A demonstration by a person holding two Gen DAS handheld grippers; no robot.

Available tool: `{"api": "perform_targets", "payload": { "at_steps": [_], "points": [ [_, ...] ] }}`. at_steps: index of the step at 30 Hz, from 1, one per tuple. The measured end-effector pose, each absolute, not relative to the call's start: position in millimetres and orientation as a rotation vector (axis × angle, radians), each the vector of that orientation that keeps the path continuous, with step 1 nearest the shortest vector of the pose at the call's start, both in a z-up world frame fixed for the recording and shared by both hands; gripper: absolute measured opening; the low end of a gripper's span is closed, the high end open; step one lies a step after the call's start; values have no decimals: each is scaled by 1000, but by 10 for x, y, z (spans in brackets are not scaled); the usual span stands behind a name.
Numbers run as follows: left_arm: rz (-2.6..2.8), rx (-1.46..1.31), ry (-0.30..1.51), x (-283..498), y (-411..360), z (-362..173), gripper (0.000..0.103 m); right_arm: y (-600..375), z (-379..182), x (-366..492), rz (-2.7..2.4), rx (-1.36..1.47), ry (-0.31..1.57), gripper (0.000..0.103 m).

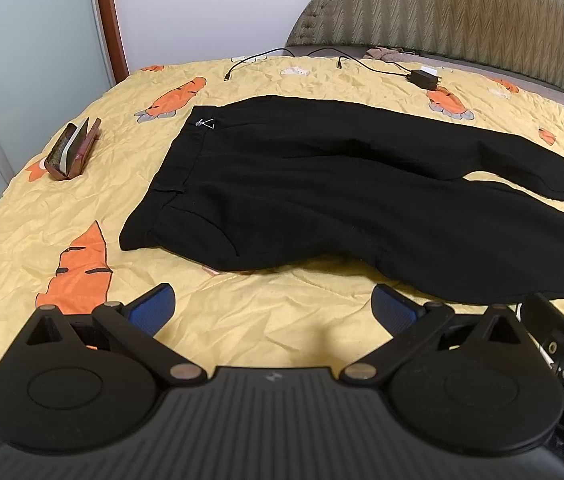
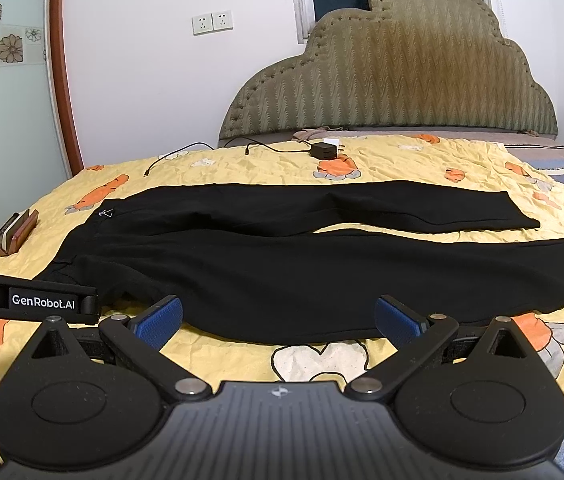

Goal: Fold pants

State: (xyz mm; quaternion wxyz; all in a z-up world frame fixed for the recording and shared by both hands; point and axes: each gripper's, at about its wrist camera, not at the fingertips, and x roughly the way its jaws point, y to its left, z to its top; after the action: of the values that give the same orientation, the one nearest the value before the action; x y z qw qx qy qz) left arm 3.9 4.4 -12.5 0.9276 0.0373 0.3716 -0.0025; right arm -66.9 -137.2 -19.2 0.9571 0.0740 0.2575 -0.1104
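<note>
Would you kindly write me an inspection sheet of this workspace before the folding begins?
Surface: bed with wrinkled yellow carrot-print sheet.
Job's things: black pants lying flat, unfolded, waistband left, legs parted at the right.
Clutter: brown case left of the waistband.
Grippers: left gripper and right gripper open, empty, near the pants' near edge.
Cables: black cables and charger by the headboard.
Surroundings: padded headboard, wall sockets, window.
</note>
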Motion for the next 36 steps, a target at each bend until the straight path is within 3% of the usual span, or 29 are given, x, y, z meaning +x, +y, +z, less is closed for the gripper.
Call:
{"api": "perform_targets", "payload": {
  "at_steps": [36],
  "points": [
    [12, 125, 772, 47, -10, -168, 103, -1354, -189, -656, -220, 159, 531, 103]
  ]
}}
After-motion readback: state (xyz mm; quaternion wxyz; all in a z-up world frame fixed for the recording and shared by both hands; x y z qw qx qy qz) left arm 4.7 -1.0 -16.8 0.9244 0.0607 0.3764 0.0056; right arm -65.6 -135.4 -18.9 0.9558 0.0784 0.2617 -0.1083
